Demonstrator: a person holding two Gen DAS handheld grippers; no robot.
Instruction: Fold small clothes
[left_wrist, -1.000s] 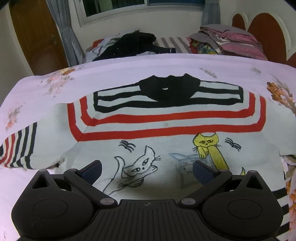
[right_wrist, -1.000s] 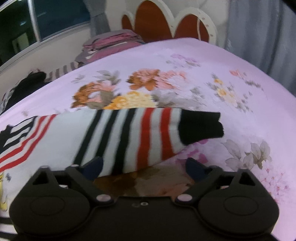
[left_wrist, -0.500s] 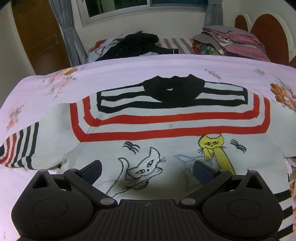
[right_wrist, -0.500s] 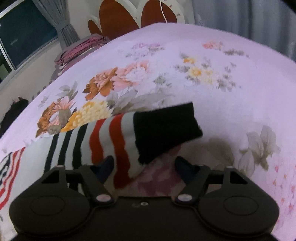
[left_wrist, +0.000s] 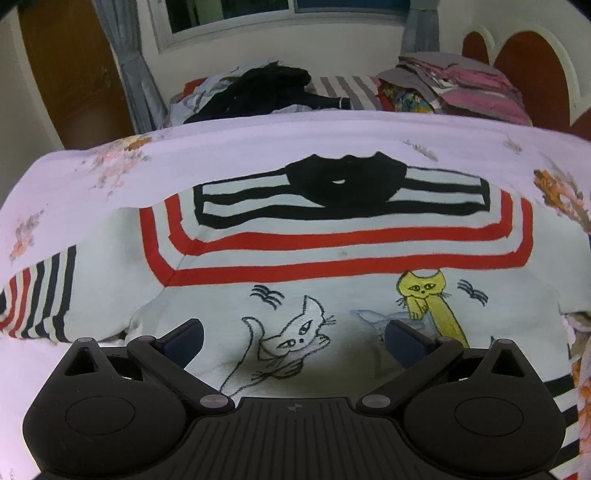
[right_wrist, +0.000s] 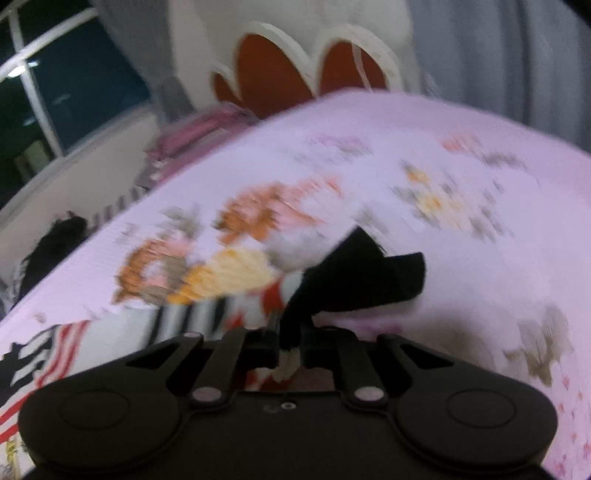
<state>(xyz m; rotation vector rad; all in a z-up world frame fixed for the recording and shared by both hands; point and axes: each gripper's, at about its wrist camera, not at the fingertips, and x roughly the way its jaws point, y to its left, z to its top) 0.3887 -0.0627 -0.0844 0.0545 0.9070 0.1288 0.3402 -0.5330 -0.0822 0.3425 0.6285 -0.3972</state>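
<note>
A small white sweater (left_wrist: 332, 254) with red and black stripes, a black collar and cat drawings lies flat on the pink floral bedspread (left_wrist: 92, 173). My left gripper (left_wrist: 293, 338) hovers open over its lower front, nothing between the fingers. In the blurred right wrist view, my right gripper (right_wrist: 290, 338) is shut on the sweater's right sleeve at its black cuff (right_wrist: 369, 280), which is bunched and lifted off the bedspread (right_wrist: 461, 258). The striped sleeve (right_wrist: 207, 314) trails away to the left toward the sweater's body.
A heap of dark clothes (left_wrist: 266, 92) and a stack of folded pink and grey garments (left_wrist: 458, 85) lie at the far side of the bed. A brown-and-white headboard (right_wrist: 314, 66) stands beyond. A wooden door (left_wrist: 70, 70) is at the left.
The right gripper went from wide open around the sleeve end to shut on the black cuff, which has lifted and crumpled. The left gripper stayed open and the view barely shifted.
</note>
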